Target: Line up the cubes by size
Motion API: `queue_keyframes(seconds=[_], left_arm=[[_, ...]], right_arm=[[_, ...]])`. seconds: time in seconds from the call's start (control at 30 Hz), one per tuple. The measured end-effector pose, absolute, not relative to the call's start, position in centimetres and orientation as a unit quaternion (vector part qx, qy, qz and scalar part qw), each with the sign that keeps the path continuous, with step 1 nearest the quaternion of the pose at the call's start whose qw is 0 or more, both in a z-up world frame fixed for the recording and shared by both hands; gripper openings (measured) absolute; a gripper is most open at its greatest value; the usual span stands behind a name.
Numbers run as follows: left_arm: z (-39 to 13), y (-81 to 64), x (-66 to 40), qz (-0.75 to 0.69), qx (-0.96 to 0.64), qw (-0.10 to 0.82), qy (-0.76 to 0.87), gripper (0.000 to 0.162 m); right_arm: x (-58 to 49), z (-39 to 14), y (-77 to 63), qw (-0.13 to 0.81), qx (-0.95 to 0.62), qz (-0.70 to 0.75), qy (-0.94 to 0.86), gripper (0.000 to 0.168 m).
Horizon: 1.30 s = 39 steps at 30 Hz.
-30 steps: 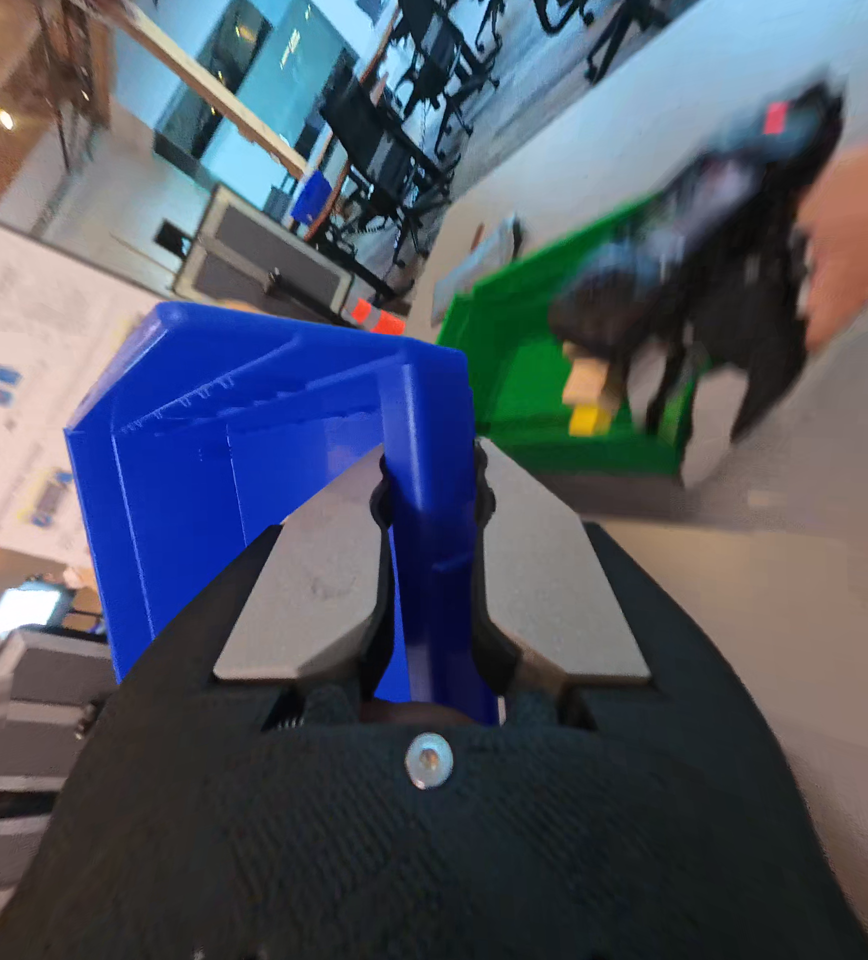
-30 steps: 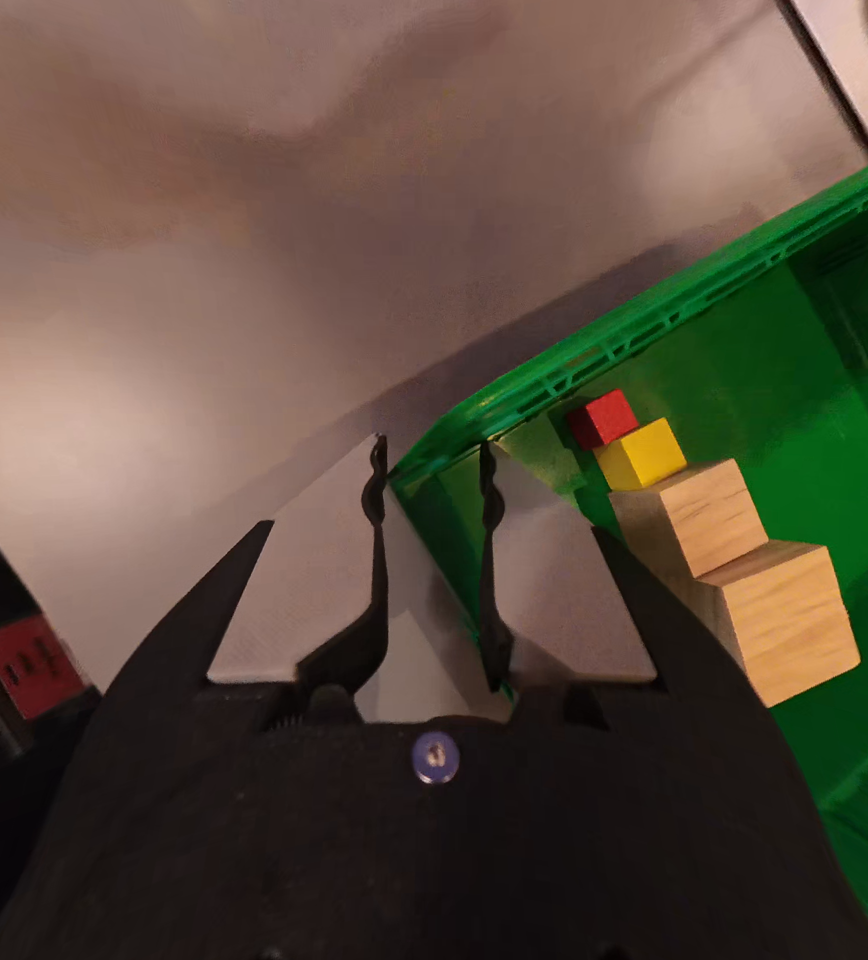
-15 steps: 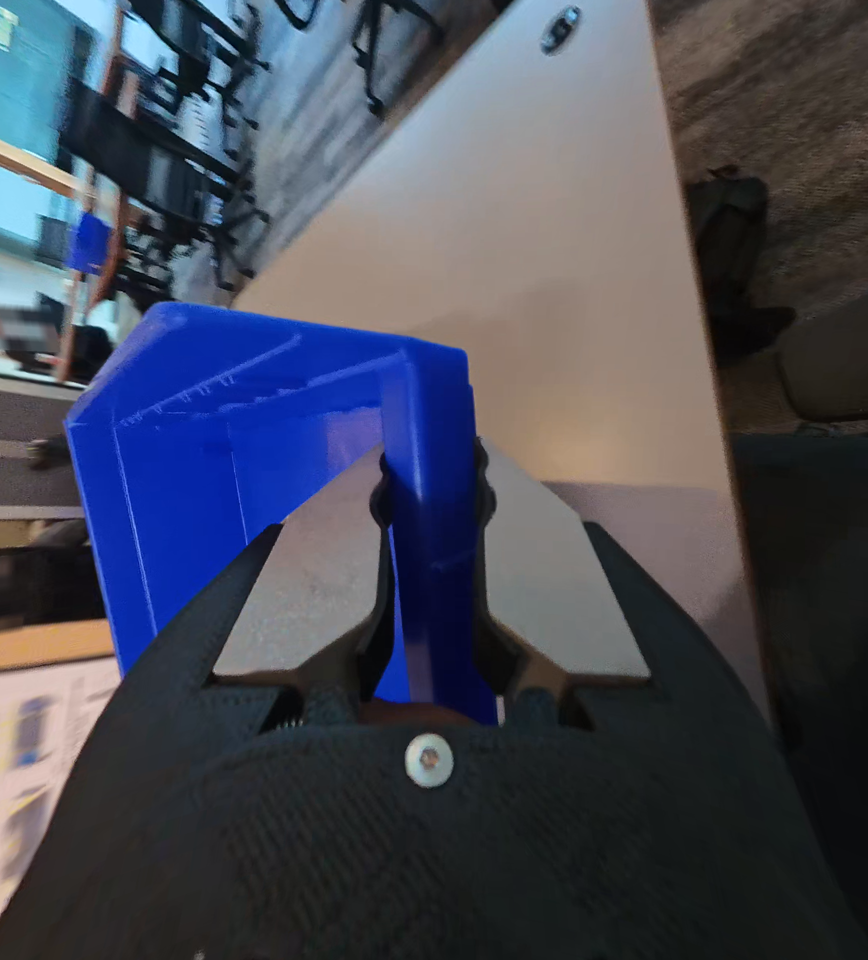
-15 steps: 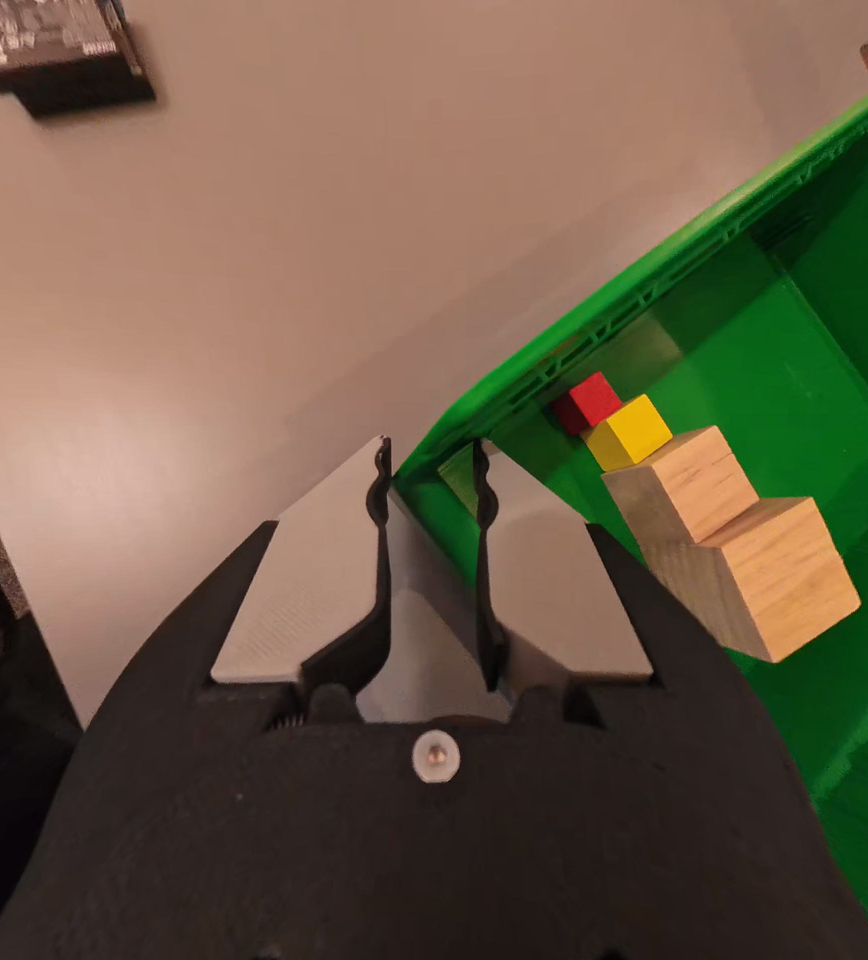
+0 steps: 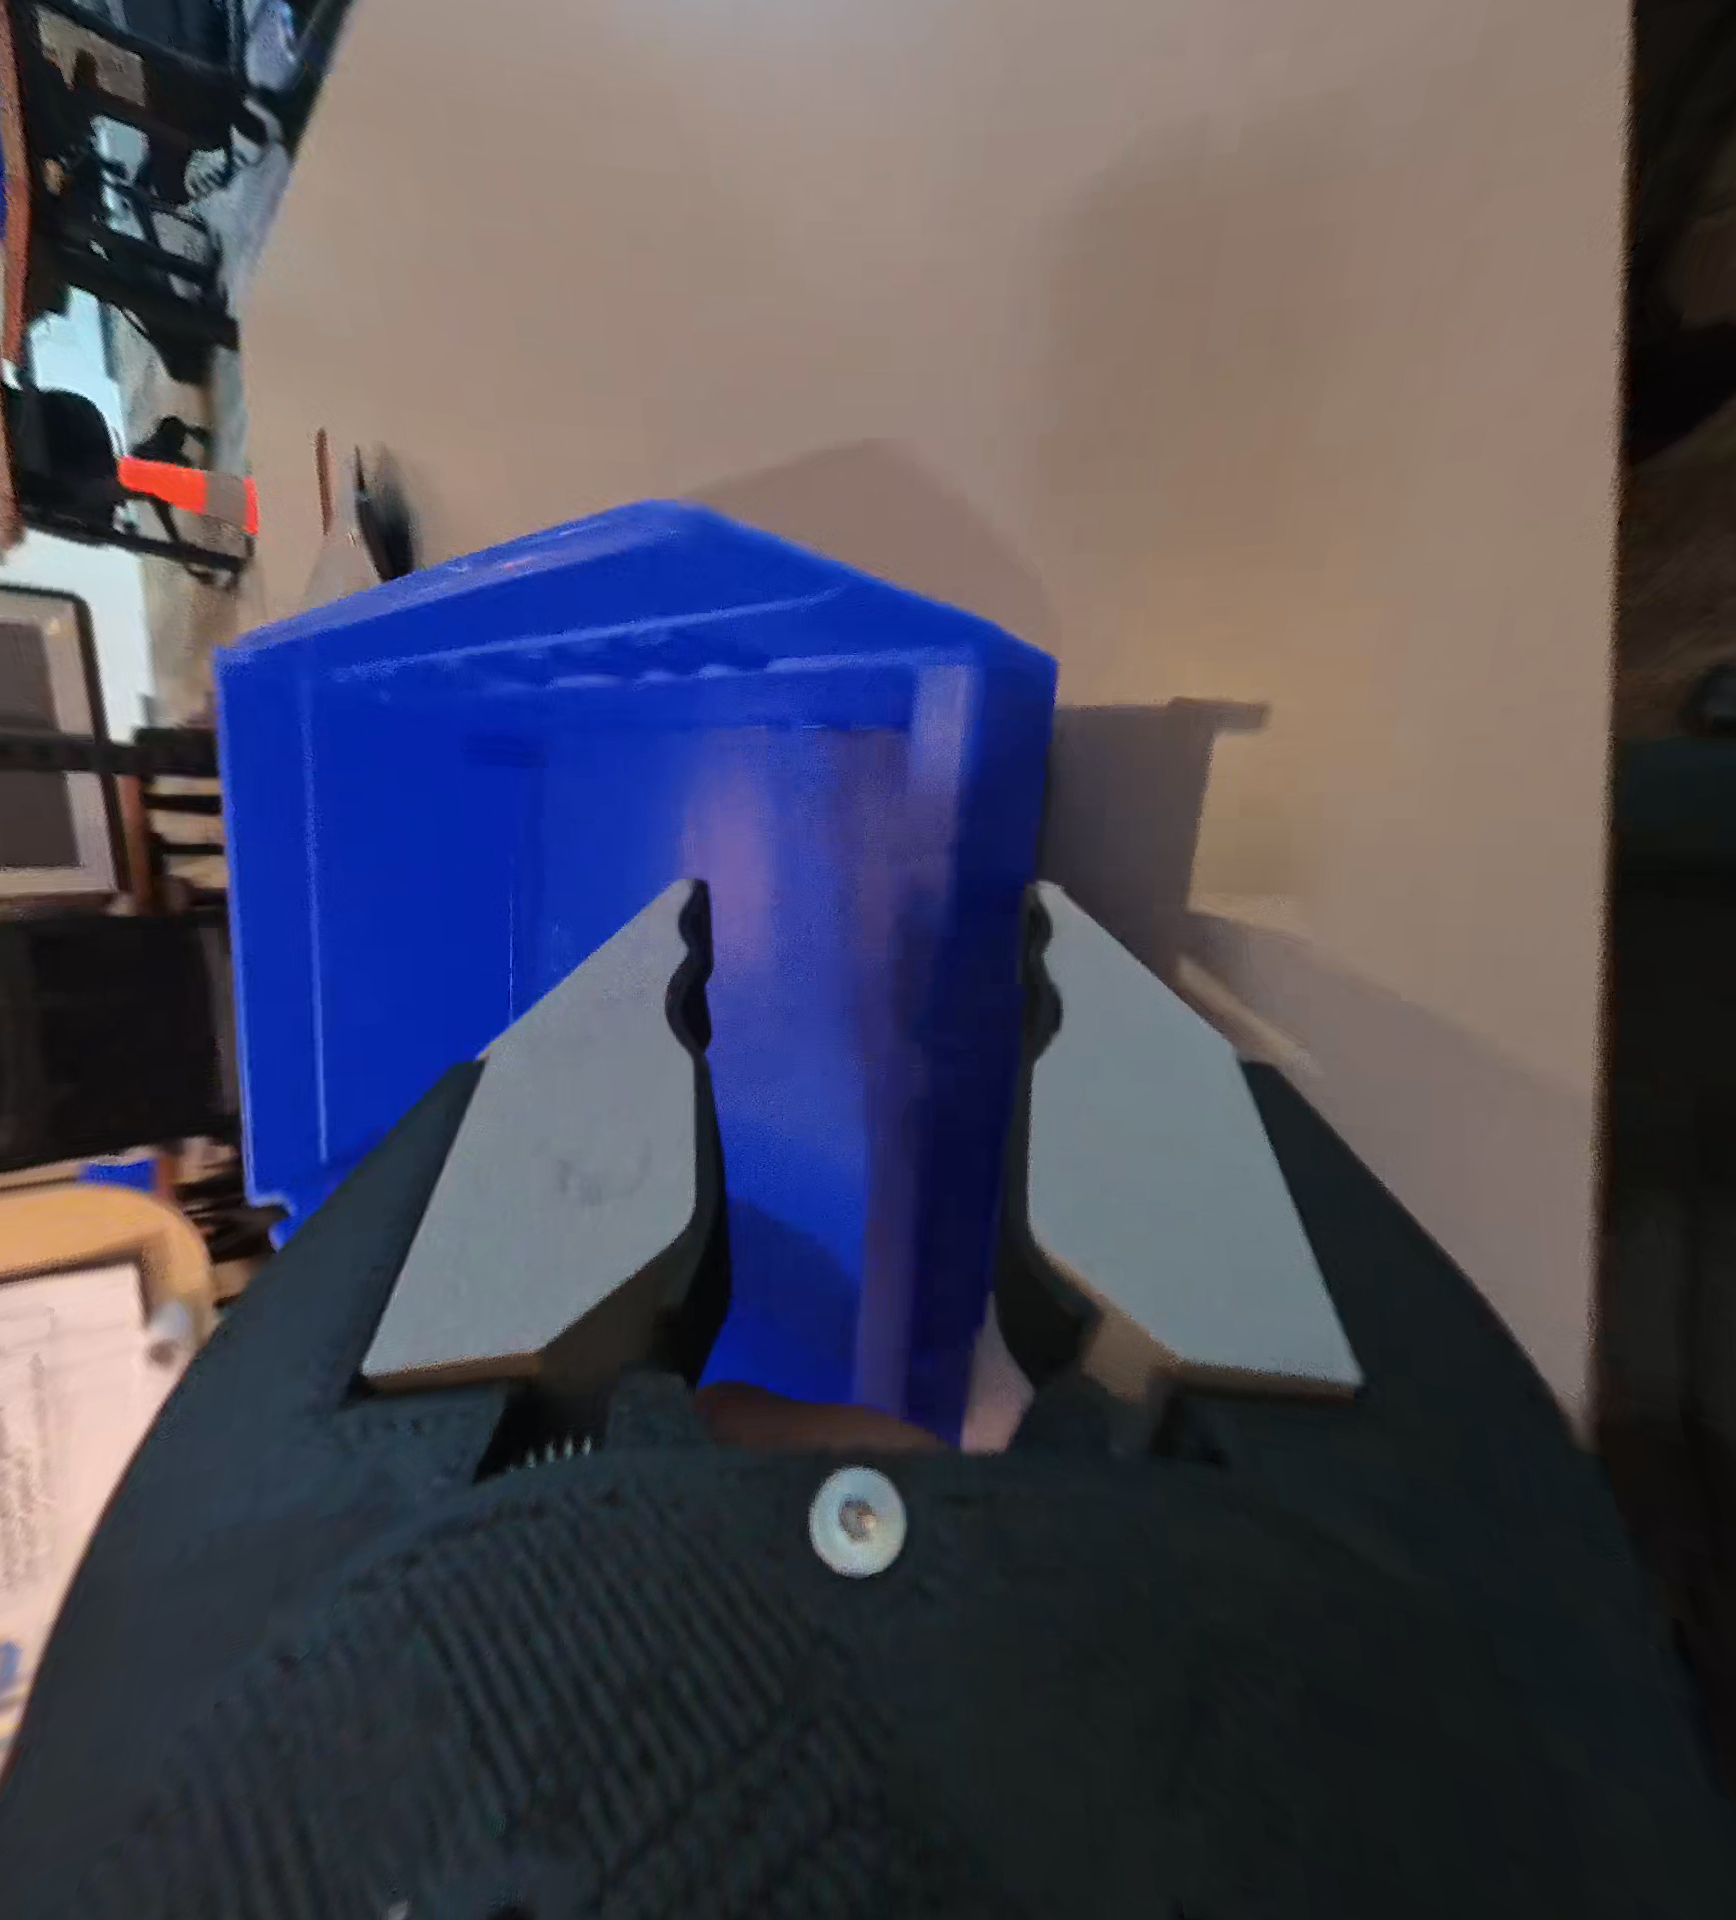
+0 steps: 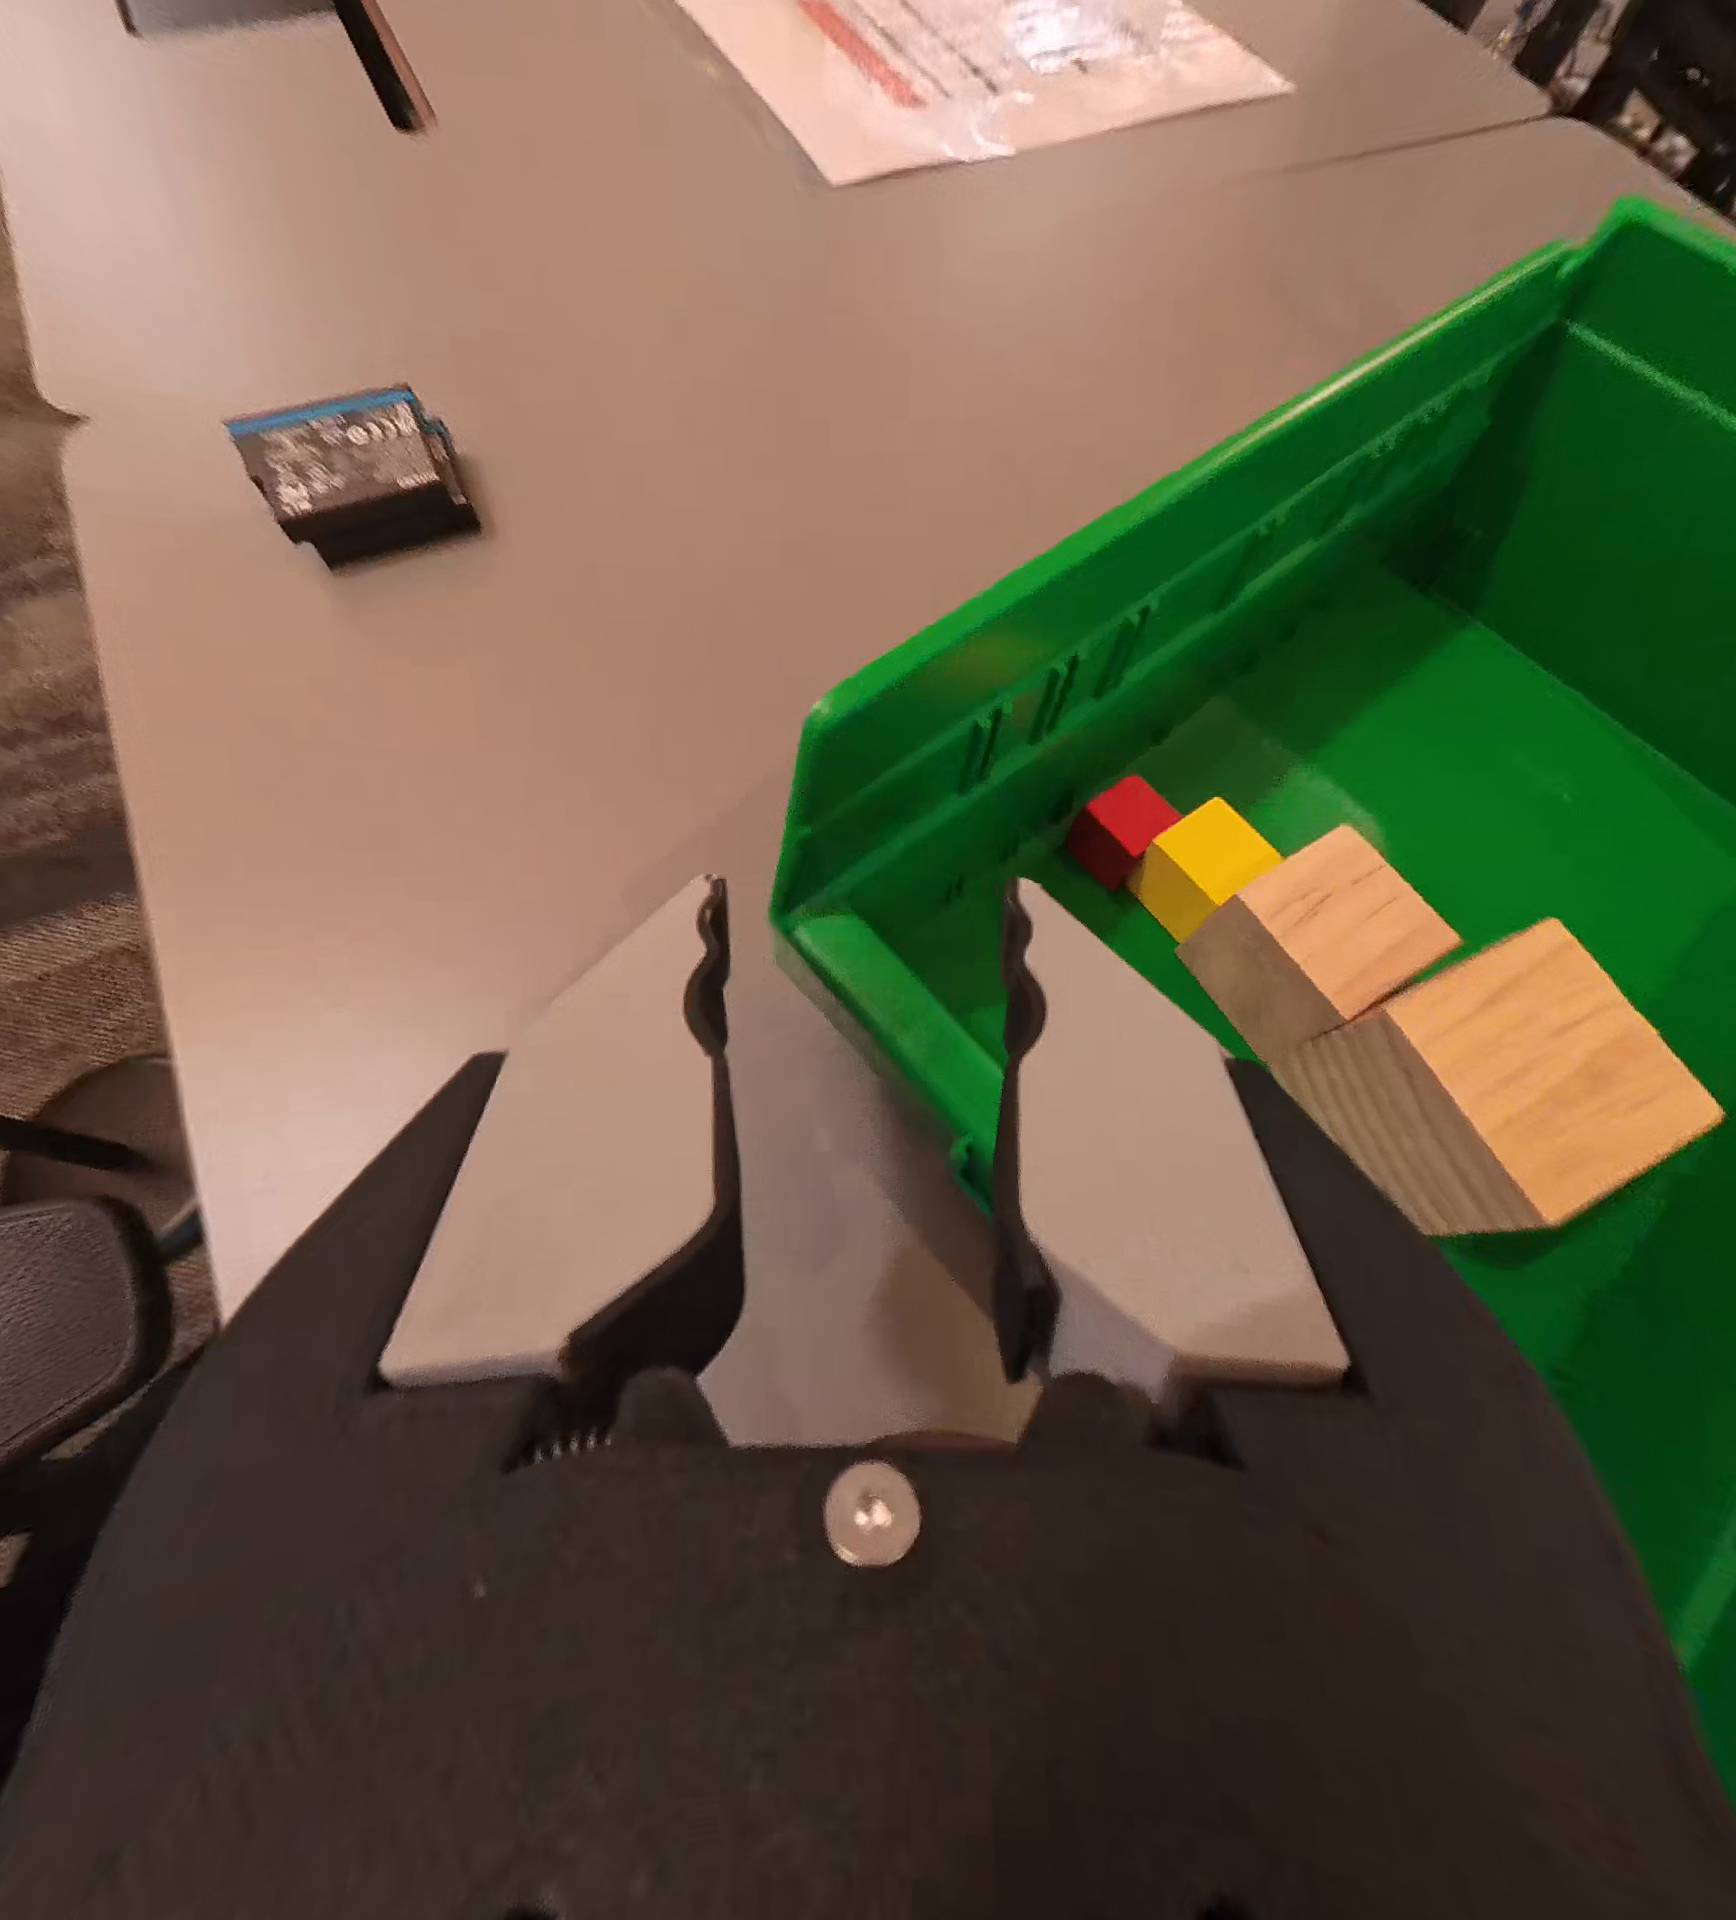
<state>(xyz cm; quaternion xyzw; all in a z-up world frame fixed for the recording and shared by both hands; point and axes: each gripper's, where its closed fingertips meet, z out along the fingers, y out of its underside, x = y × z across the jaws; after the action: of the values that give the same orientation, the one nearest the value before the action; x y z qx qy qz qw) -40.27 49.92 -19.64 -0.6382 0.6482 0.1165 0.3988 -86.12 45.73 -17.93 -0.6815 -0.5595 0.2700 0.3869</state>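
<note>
Left wrist view: your left gripper stands wide, its fingers either side of the blue bin wall at 12 o'clock, gripping nothing.

Right wrist view: your right gripper is wide too, straddling the green bin corner. Inside, at 2 o'clock, red cube, yellow cube, small wood cube and large wood cube touch in a rising row. A black battery lies on the table at 10 o'clock.

Green bin cut off at right edge.
</note>
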Motion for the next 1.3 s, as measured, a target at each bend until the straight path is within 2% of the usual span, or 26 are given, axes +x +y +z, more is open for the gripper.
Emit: queue_keyframes(seconds=[0.2,0.3,0.47,0.5,0.53,0.57,0.63,0.8,0.87,0.9,0.97,1.3], left_arm=[[-3.2,44.0,-47.8,-0.041,-0.619,0.584,0.524,0.051],[-0.2,40.0,-54.8,-0.037,-0.597,0.625,0.502,0.048],[-4.0,39.2,-66.5,0.037,-0.665,0.593,0.453,0.072],[-5.7,39.7,-68.4,0.046,-0.688,0.572,0.444,0.073],[-7.8,40.4,-70.0,0.053,-0.71,0.547,0.441,0.074],[-10.1,41.2,-71.5,0.066,-0.728,0.522,0.44,0.073],[-14.6,43.3,-74.4,0.1,-0.76,0.468,0.439,0.074],[-23.1,48.0,-79.3,0.14,-0.816,0.348,0.439,0.062],[-23.8,49.5,-81.0,0.174,-0.811,0.334,0.448,0.043],[-24.0,49.6,-81.3,0.174,-0.807,0.323,0.463,0.034],[-24.2,49.3,-81.9,0.145,-0.812,0.302,0.478,0.032],[-24.3,46.8,-89.8,0.132,-0.833,0.238,0.482,0.035]], right_arm=[[-80.7,-15.5,45.9,0.35,-0.688,0.32,-0.549,0.06],[-75.2,-15.8,45.5,0.306,-0.703,0.319,-0.558,0.058],[-63.7,-16.2,44.9,0.287,-0.726,0.297,-0.549,0.065],[-61.5,-16.5,44.7,0.288,-0.729,0.281,-0.553,0.065],[-59.4,-16.8,44.6,0.292,-0.73,0.267,-0.558,0.055],[-57.6,-17.0,44.8,0.3,-0.735,0.246,-0.556,0.055],[-54.0,-18.0,45.6,0.3,-0.752,0.189,-0.555,0.069],[-49.2,-20.8,46.8,0.269,-0.773,0.097,-0.567,0.073],[-46.9,-22.8,48.5,0.252,-0.762,0.001,-0.597,0.066],[-45.5,-23.5,49.6,0.245,-0.748,-0.056,-0.614,0.046],[-44.4,-24.4,50.2,0.233,-0.713,-0.082,-0.656,0.031],[-37.0,-24.4,56.3,0.142,-0.669,-0.132,-0.717,0.031]])
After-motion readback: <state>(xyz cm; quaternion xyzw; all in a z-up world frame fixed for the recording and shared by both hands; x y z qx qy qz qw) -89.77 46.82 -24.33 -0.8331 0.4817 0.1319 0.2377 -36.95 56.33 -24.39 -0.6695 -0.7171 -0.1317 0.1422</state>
